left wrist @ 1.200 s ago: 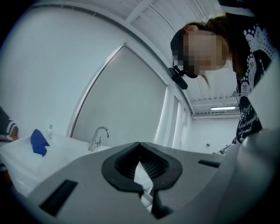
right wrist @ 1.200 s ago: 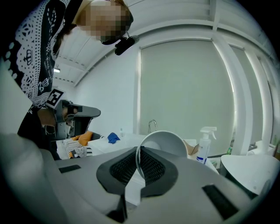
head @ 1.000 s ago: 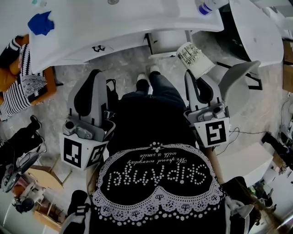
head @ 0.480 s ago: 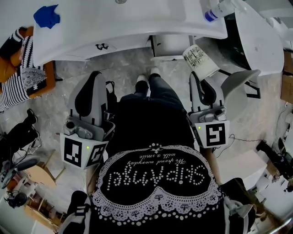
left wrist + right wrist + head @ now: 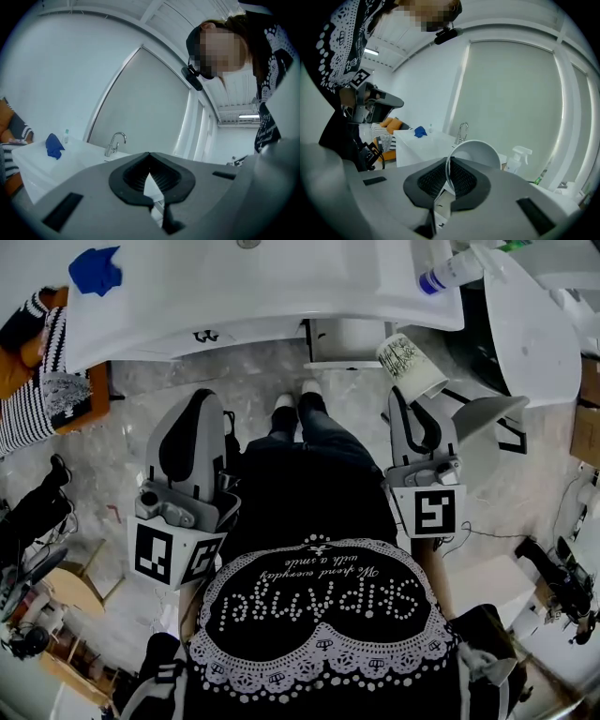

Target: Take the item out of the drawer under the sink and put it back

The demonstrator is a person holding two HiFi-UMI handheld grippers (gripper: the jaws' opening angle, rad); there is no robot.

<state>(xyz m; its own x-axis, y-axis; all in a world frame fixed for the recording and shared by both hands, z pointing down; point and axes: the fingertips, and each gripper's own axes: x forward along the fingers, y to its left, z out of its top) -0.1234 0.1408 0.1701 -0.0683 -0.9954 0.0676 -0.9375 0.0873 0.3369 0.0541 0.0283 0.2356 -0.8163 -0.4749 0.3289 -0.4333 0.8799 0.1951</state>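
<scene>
A white paper cup (image 5: 411, 367) with dark print hangs over the floor in front of the sink cabinet. My right gripper (image 5: 404, 397) is shut on it. In the right gripper view the cup (image 5: 477, 153) has its rim pinched between the pads of the right gripper (image 5: 449, 161), mouth facing the camera. The open white drawer (image 5: 343, 337) juts out under the sink counter (image 5: 262, 292), just left of the cup. My left gripper (image 5: 198, 397) points at the cabinet front, shut and holding nothing. In the left gripper view the left gripper (image 5: 149, 155) has its pads meeting.
A blue cloth (image 5: 95, 270) lies on the counter's left end and a spray bottle (image 5: 448, 269) lies at its right. A closed drawer with a dark handle (image 5: 205, 336) is left of the open one. A white fixture (image 5: 527, 326) stands right, a striped cushion (image 5: 37, 395) left.
The right gripper has rolled slightly with the cup still in it and sits a little further right in the view. The left gripper has stayed put.
</scene>
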